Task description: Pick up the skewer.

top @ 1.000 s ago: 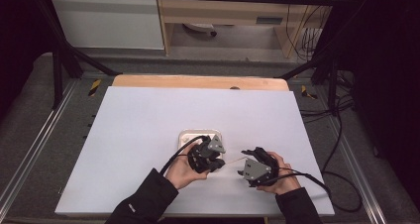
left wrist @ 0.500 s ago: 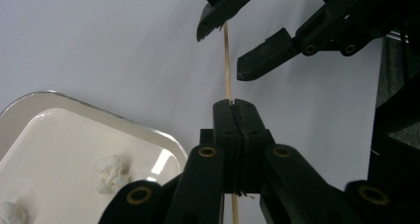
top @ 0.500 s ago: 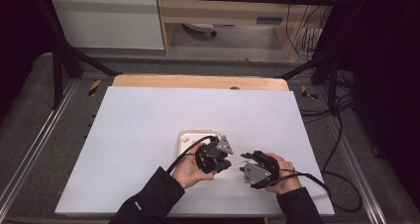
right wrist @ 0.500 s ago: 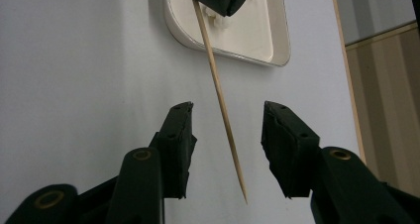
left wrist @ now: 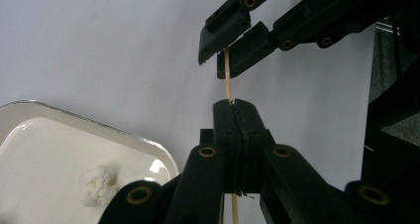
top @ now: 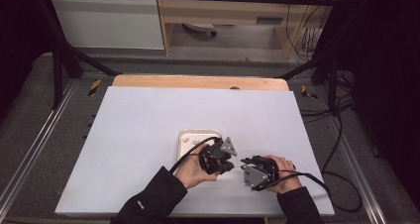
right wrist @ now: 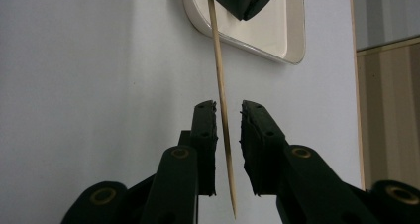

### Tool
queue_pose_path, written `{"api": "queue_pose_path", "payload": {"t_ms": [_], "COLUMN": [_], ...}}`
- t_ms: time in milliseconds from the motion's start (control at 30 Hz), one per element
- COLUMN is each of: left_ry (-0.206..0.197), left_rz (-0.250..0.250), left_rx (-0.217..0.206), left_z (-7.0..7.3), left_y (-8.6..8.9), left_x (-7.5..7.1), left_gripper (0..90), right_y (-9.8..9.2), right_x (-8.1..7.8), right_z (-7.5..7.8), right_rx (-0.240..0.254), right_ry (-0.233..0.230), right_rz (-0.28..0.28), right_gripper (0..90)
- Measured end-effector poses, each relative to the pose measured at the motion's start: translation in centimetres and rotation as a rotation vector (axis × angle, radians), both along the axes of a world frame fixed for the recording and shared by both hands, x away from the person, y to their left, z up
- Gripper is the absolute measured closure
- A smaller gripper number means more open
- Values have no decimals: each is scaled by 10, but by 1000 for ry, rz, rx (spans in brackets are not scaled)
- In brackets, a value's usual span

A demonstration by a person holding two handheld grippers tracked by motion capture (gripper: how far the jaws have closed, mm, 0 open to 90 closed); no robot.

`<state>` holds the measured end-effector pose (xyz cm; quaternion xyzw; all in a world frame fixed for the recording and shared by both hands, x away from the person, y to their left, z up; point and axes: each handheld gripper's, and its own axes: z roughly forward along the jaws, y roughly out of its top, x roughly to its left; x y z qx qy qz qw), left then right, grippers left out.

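Skewer (right wrist: 220, 75), thin and wooden, sits clamped in your left tool (left wrist: 233, 110) just right of the white tray (top: 190, 135), while your right tool (right wrist: 228, 115), jaws closing around its free end with a gap left, readies a two-handed hold.

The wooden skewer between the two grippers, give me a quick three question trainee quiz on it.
1. True or false: the left gripper is shut on the wooden skewer.
2. In the right gripper view, do the right gripper fingers press the skewer? A) yes B) no, a gap shows
3. What lies in the white tray?

Key: 1 true. 2 B; its fingers have just been closing, with the skewer between them. 3 a small white lump.
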<state>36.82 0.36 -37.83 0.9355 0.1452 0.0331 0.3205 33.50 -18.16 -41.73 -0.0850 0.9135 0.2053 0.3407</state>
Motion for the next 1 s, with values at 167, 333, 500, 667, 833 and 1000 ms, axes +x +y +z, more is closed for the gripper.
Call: {"api": "queue_pose_path", "payload": {"t_ms": [167,333,500,667,833,1000], "left_ry": [3,7,6,6,12,8], "left_rz": [-2,-5,-1,-2,-8,0], "left_rx": [1,4,5,5,26,67], "left_z": [0,-1,-1,0,0,1], "left_y": [0,-1,0,2,4,7], "left_x": [0,0,1,3,6,9], "left_gripper": [887,887,887,886,846,685], "right_y": [0,1,1,3,5,4], "right_x": [0,0,-1,-1,-1,0], "right_z": [-1,-1,-2,-1,0,1], "right_rx": [-21,-17,-37,-52,-76,-90], "right_ry": [4,-1,-9,-34,-38,-41], "right_rz": [13,23,33,48,52,42], "right_gripper": [815,862,884,889,891,891]}}
